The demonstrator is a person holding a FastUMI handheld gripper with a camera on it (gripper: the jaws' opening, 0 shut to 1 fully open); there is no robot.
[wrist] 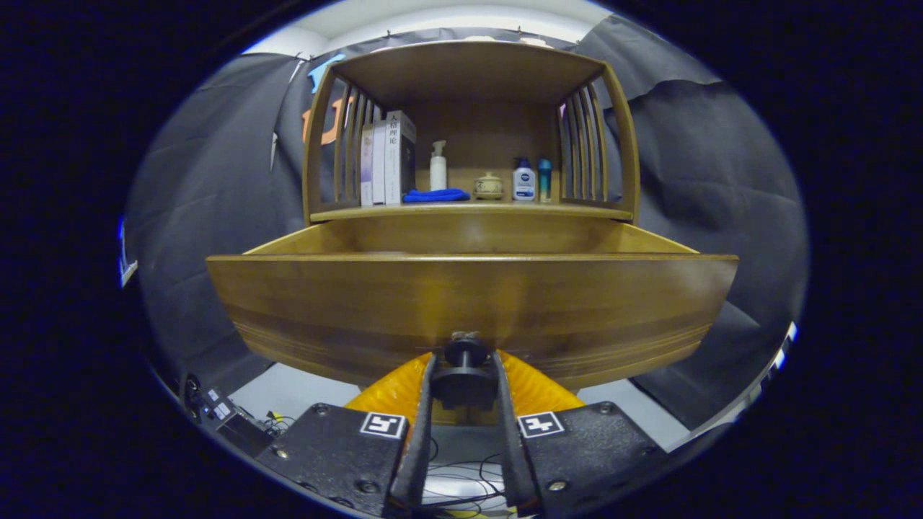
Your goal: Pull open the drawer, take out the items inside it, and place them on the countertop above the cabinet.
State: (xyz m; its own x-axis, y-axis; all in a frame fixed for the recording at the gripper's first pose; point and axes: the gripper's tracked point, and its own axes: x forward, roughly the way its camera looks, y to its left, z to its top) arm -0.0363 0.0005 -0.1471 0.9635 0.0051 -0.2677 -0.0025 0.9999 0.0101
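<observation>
The wooden drawer (469, 303) stands pulled out from the cabinet, its broad front panel facing me. A dark round knob (465, 353) sticks out of the panel's lower middle. My gripper (465, 367) is shut on this knob, with a finger pressing on each side of it. The drawer's inside is hidden behind the front panel; I see just the inner side walls and back. Above the drawer lies the countertop (469, 210), inside a wooden shelf frame.
On the countertop stand books (388, 158) at the left, a white pump bottle (438, 167), a blue cloth (435, 195), a small lidded pot (488, 186), a white lotion bottle (523, 180) and a teal bottle (544, 180). Cables and a device (223, 418) lie on the floor below.
</observation>
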